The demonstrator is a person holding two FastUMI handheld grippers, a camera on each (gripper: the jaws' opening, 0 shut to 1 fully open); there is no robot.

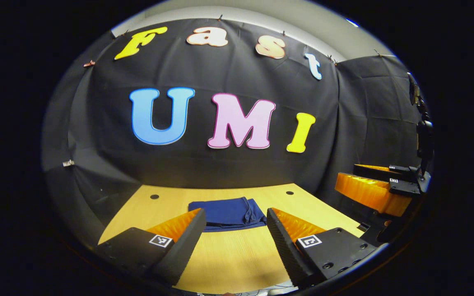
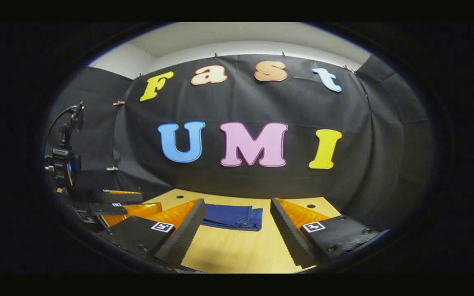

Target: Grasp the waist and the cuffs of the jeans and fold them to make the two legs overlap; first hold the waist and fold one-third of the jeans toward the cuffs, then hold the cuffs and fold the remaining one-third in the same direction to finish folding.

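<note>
Both grippers are hovering wide open and empty above the table (image 1: 228, 255): the left gripper (image 1: 236, 232) and right gripper (image 2: 237, 226) are each facing the jeans (image 1: 228, 213) lying ahead, well apart from the fingers. Jeans are looking already folded compact; waist and cuffs are hard to distinguish.

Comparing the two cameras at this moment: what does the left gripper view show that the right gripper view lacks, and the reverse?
Left gripper view adds: the right tongs off to one side, with a dark stand behind them.
Right gripper view adds: the left tongs off to one side, a stand carrying a device behind them, and a pale wall above the cloth.
Shared: the folded blue jeans lying on the wooden table, framed by each view's own open tongs, which grip nothing.
</note>
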